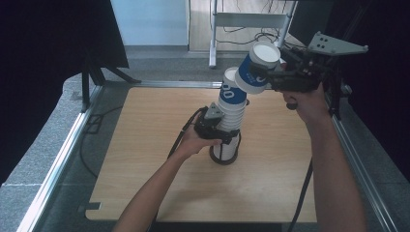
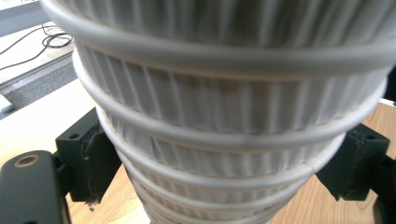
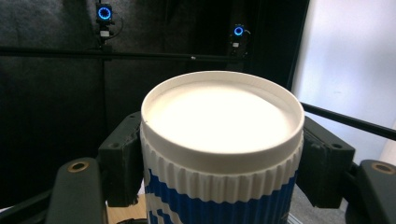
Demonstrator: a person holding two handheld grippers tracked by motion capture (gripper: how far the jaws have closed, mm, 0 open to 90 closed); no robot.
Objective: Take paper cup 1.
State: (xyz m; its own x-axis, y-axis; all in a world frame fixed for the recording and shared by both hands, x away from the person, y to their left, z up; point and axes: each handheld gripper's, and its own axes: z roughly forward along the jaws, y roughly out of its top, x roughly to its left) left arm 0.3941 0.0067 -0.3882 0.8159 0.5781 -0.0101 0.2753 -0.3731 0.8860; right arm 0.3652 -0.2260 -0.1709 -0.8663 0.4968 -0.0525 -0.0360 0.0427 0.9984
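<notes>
High view: the left gripper (image 1: 223,137) clamps the lower rims of a stack of paper cups (image 1: 231,108) standing upside down near the centre of the table (image 1: 145,159), while the right gripper (image 1: 268,76) holds one blue-and-white cup (image 1: 257,67) free in the air at two o'clock from the stack. Unstacking seems in hand; next, that cup needs setting down on bare wood, clear of the stack.

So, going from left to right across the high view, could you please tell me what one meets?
Left gripper → stack of cups → blue and white cup → right gripper.
</notes>
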